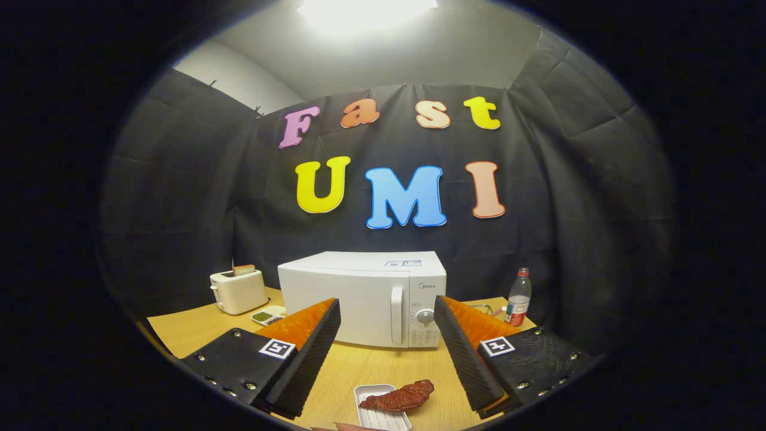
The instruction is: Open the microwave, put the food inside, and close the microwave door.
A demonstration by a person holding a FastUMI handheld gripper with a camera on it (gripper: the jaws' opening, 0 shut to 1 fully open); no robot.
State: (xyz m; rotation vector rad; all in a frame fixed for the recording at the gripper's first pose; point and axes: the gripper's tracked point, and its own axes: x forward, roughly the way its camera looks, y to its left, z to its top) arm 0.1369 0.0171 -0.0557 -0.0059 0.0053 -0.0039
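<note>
The gripper (388,335) hangs above the wooden table (197,329) with its fingers spread wide and nothing between them, looking straight at the white microwave (359,296), whose door is shut. The food, a reddish-brown piece of meat (400,396), lies half on a small white tray (377,413) low between the fingers, on the near side of the table and well short of the oven. The step in hand looks like the opening: the vertical door handle (397,315) stands just left of the control knob (425,316), and that is the target. A good approach would bring the fingers in level, straddle the handle so both sides bear on it, and pull along the door's swing rather than straight back, so the oven does not slide. Off to the left a toaster (238,290) with a slice in it and a small dish (269,315) sit clear of that swing; the water bottle (519,297) stands to the right.
</note>
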